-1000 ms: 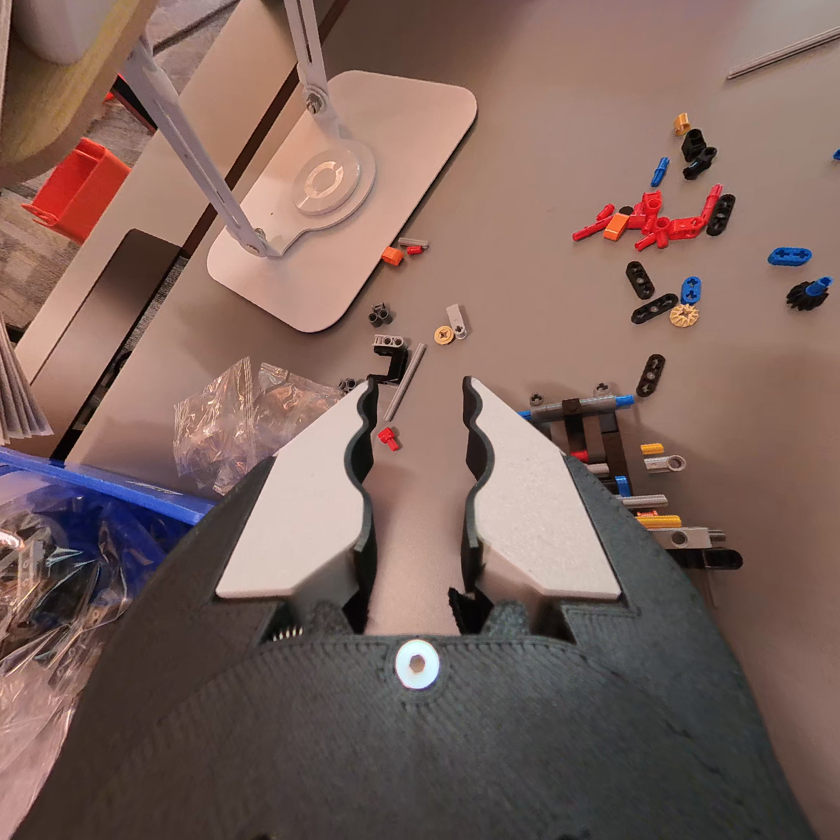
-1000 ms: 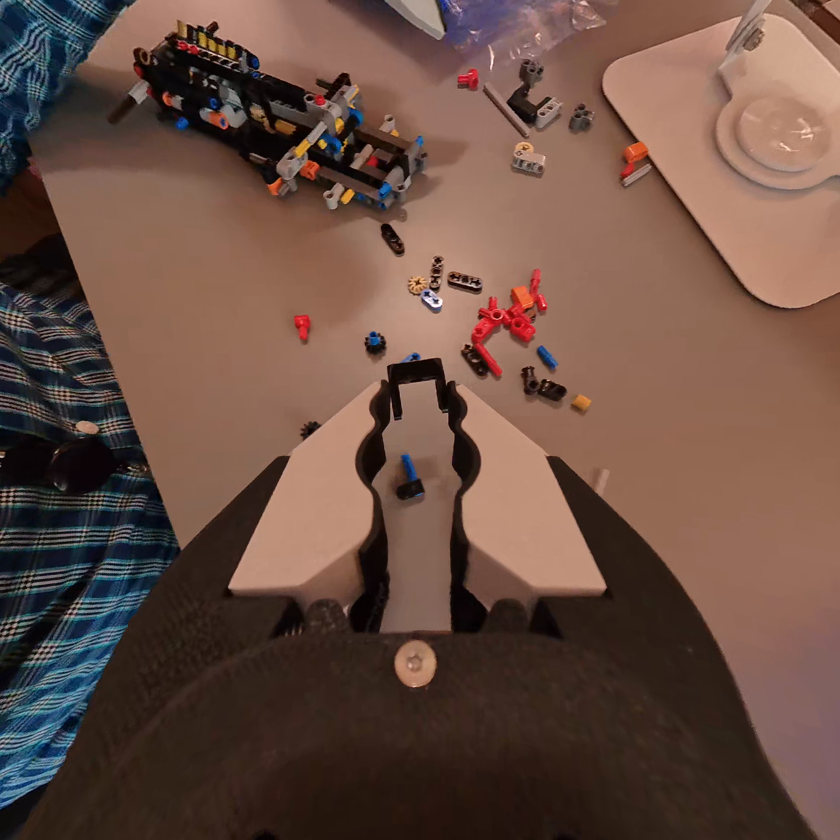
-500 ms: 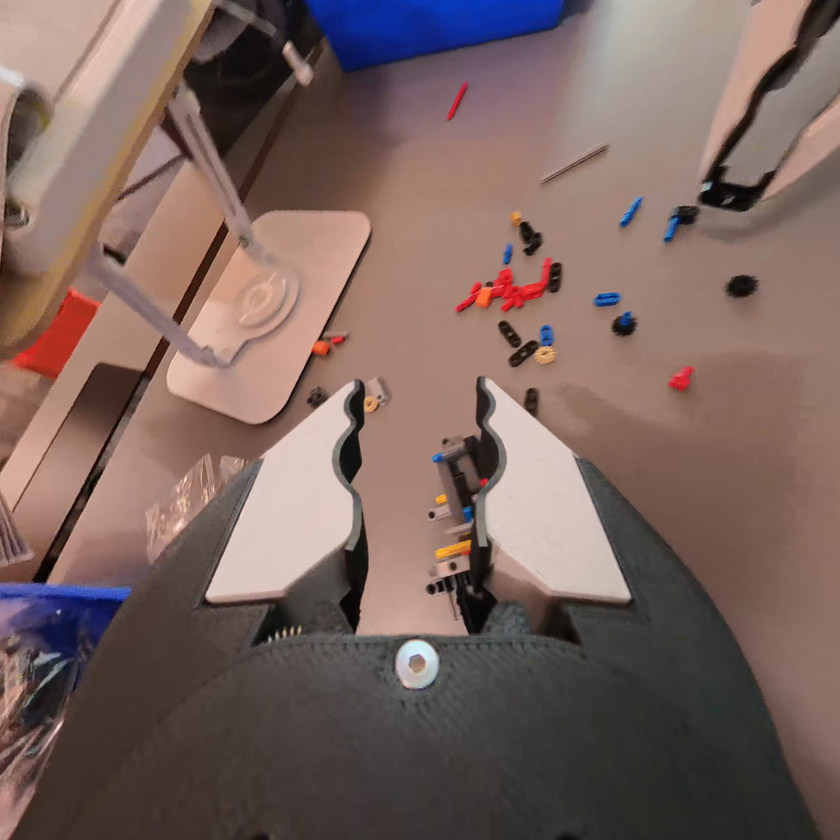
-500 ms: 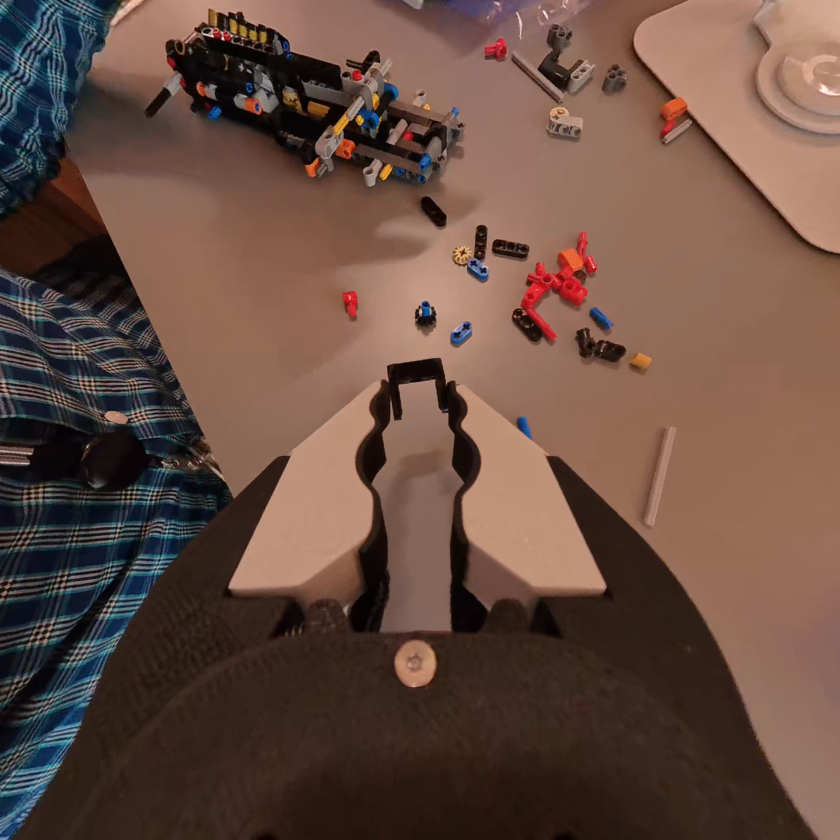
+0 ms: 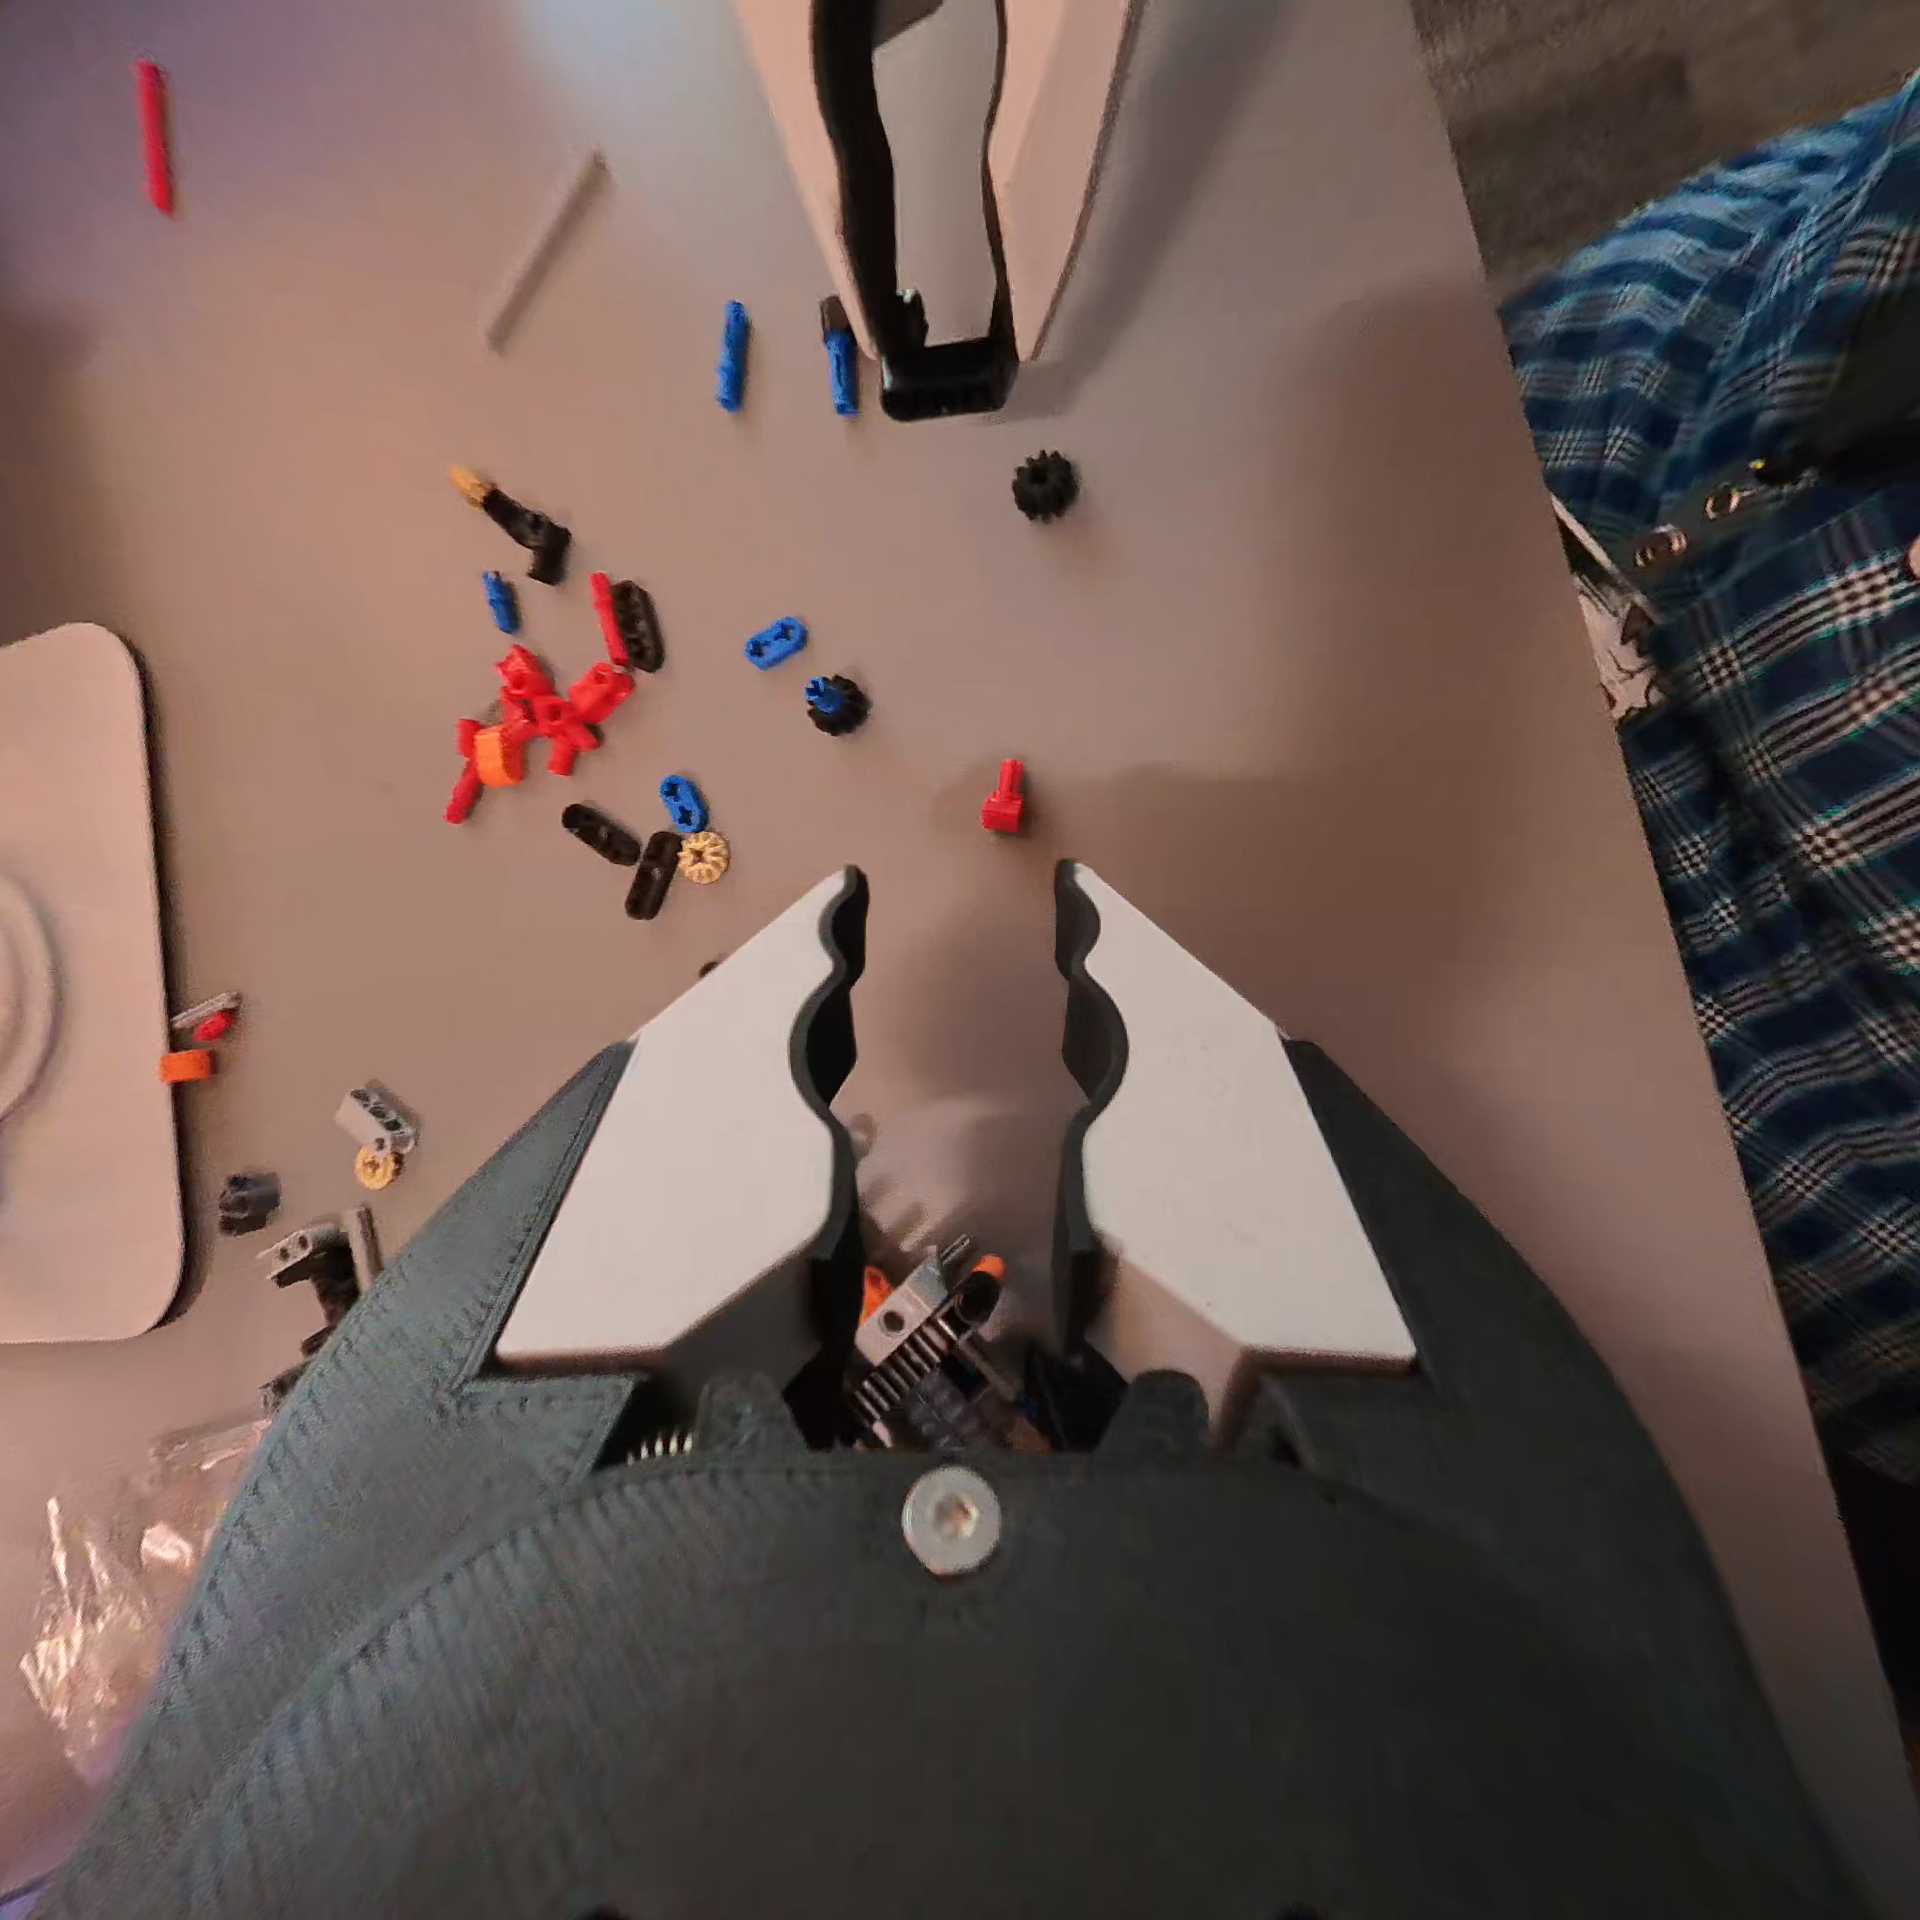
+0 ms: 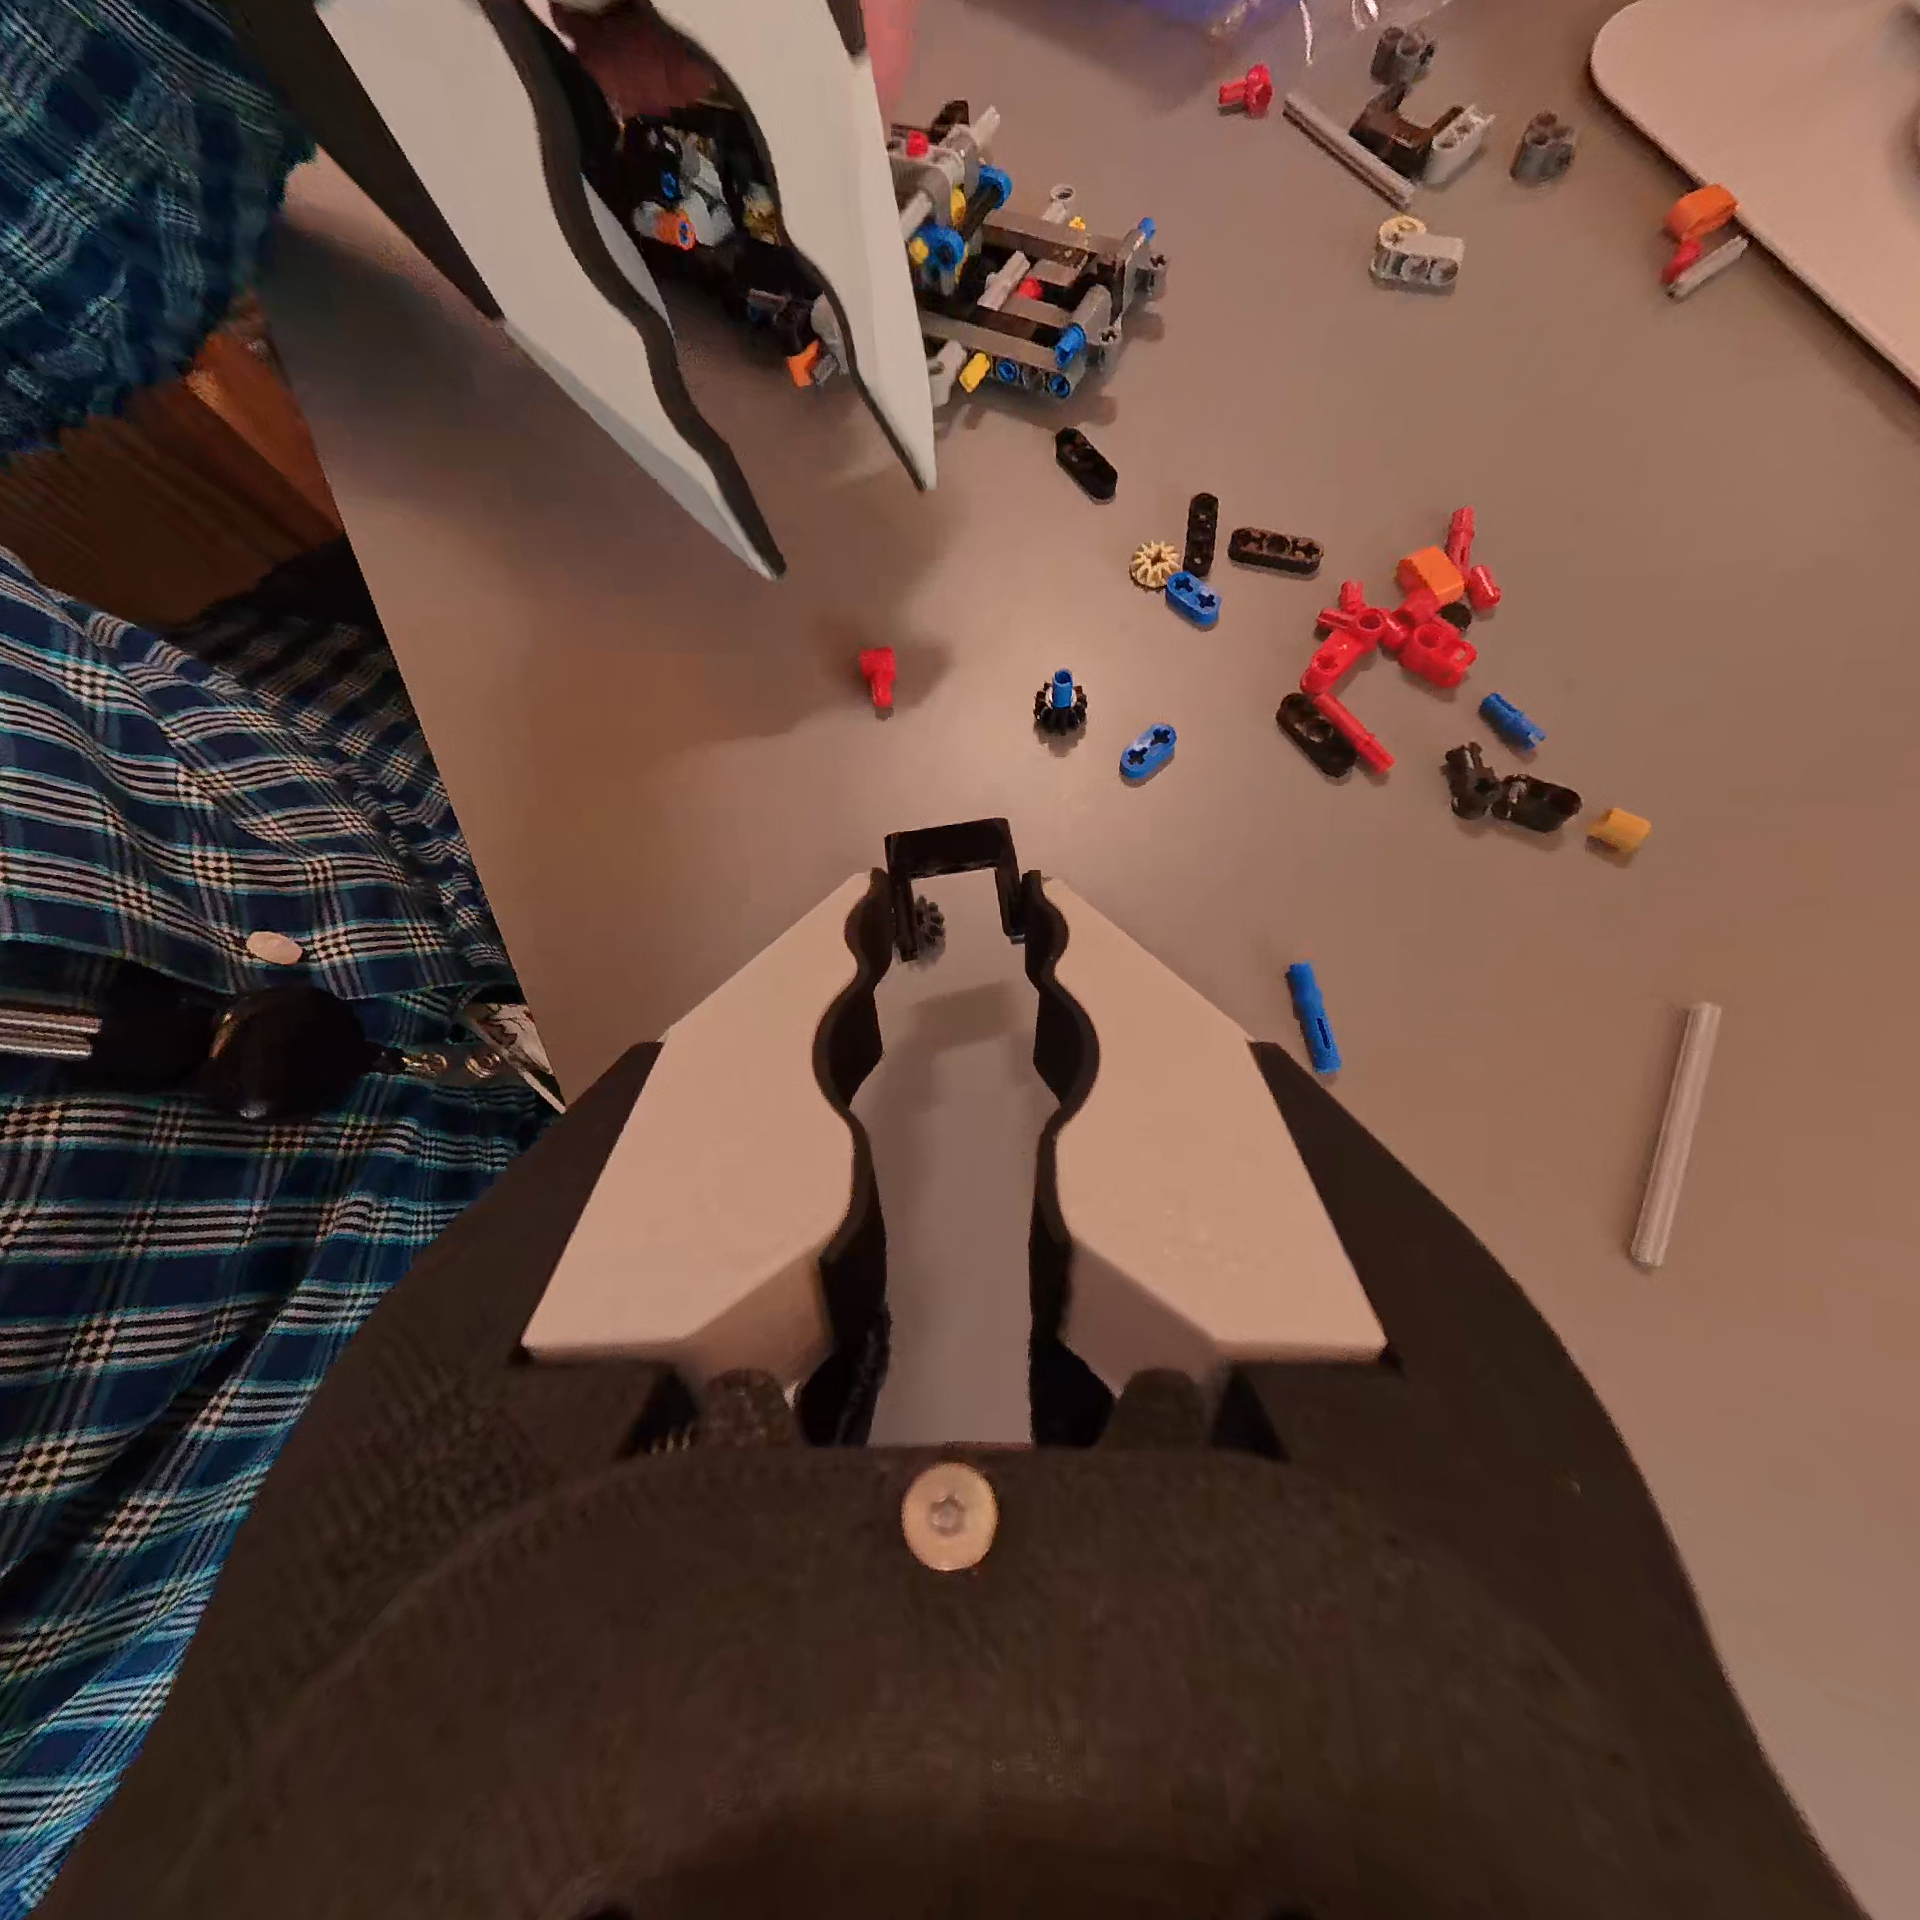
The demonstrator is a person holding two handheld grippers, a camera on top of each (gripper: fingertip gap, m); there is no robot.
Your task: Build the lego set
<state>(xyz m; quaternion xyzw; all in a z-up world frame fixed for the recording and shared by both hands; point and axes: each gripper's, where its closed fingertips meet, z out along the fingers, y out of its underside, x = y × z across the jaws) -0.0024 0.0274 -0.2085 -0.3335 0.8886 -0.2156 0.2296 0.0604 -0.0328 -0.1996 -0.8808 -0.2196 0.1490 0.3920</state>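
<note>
My right gripper is shut on a small black U-shaped bracket, held just above the table near its front edge. In the left wrist view the right gripper and its bracket show at the top. My left gripper is open and empty. It hangs over the long, partly built lego assembly, which shows between its finger bases. In the right wrist view the left gripper covers the assembly's left part, and the assembly's right end stays visible.
Loose pieces lie between the grippers: a red pin, a black gear with a blue pin, a plain black gear, a red cluster and a grey axle. A white lamp base stands at the far side. A person's plaid shirt is at the table edge. Tip to tip, the grippers are about 10 cm apart.
My left gripper has swung away from the lamp base and bag to hang over the assembly, facing the right gripper. The right gripper has drawn back a little, with the bracket still in it.
</note>
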